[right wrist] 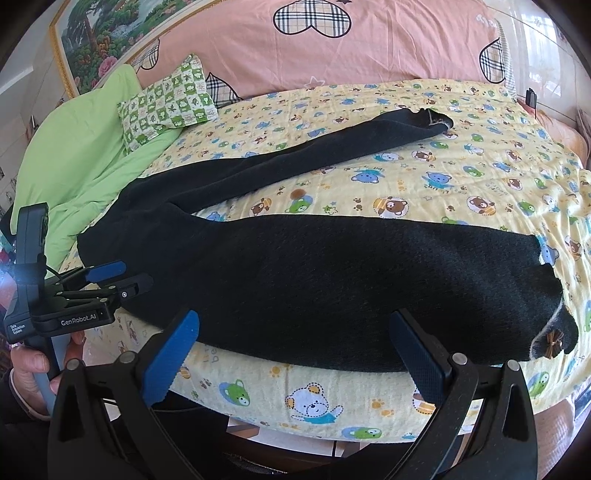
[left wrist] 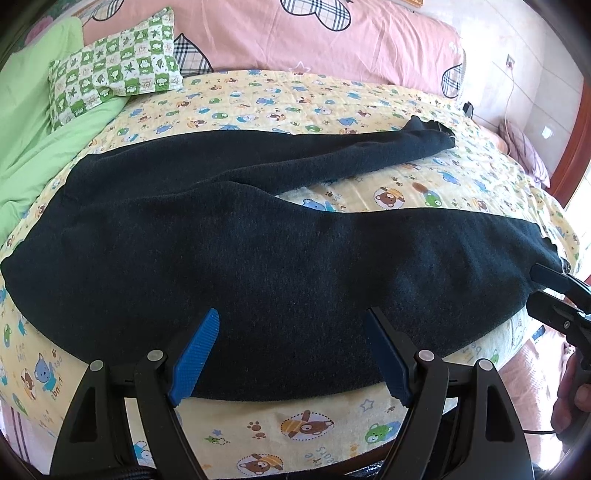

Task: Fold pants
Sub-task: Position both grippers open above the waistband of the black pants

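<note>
Dark navy pants (left wrist: 229, 236) lie flat on the yellow bear-print bed sheet (left wrist: 332, 96), waist to the left, legs spread in a V to the right. The far leg's cuff (left wrist: 436, 133) points to the back right. My left gripper (left wrist: 291, 332) is open over the near leg's front edge, holding nothing. In the right wrist view the pants (right wrist: 332, 280) fill the middle. My right gripper (right wrist: 295, 336) is open above the near leg's front edge, near its cuff (right wrist: 554, 332). The left gripper also shows in the right wrist view (right wrist: 118, 278), open by the waist.
A green checked pillow (left wrist: 114, 74) and a light green quilt (left wrist: 33, 140) lie at the back left. A pink quilt with plaid hearts (left wrist: 314, 33) runs along the back. The bed's front edge (right wrist: 314, 406) is just below the grippers.
</note>
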`<state>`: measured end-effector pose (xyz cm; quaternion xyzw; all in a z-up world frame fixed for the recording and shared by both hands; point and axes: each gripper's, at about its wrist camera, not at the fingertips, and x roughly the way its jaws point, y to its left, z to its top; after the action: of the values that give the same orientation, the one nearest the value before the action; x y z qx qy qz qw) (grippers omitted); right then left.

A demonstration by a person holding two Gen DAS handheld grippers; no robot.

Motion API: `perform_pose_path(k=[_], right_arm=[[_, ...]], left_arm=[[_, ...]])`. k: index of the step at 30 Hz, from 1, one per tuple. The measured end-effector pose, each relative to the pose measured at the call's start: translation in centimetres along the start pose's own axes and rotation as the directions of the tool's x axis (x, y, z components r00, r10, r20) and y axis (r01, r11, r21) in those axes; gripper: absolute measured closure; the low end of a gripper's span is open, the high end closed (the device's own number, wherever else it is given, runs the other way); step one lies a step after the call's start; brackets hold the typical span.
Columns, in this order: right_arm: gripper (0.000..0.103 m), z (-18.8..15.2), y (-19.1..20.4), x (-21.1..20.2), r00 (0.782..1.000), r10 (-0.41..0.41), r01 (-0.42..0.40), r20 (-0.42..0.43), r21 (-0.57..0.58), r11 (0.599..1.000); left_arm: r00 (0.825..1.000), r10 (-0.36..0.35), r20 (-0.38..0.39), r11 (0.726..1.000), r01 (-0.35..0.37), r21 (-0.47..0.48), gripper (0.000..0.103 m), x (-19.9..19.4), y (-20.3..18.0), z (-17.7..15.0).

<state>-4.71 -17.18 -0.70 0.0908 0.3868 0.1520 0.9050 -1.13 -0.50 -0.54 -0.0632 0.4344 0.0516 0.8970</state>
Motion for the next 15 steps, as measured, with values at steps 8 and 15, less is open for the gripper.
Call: perform_pose_path(k=[8, 15], right_arm=[[0.0, 0.0, -0.21, 0.4, 1.0, 0.015, -0.015, -0.009, 0.006, 1.0], [0.0, 0.14, -0.34, 0.47, 1.0, 0.018, -0.018, -0.016, 0.016, 1.0]], left_arm=[[1.0, -0.001, -0.006, 1.0, 0.001, -0.002, 0.022, 0.23, 0.02, -0.01], [1.0, -0.002, -0.01, 1.0, 0.002, -0.003, 0.022, 0.39, -0.03, -0.04]])
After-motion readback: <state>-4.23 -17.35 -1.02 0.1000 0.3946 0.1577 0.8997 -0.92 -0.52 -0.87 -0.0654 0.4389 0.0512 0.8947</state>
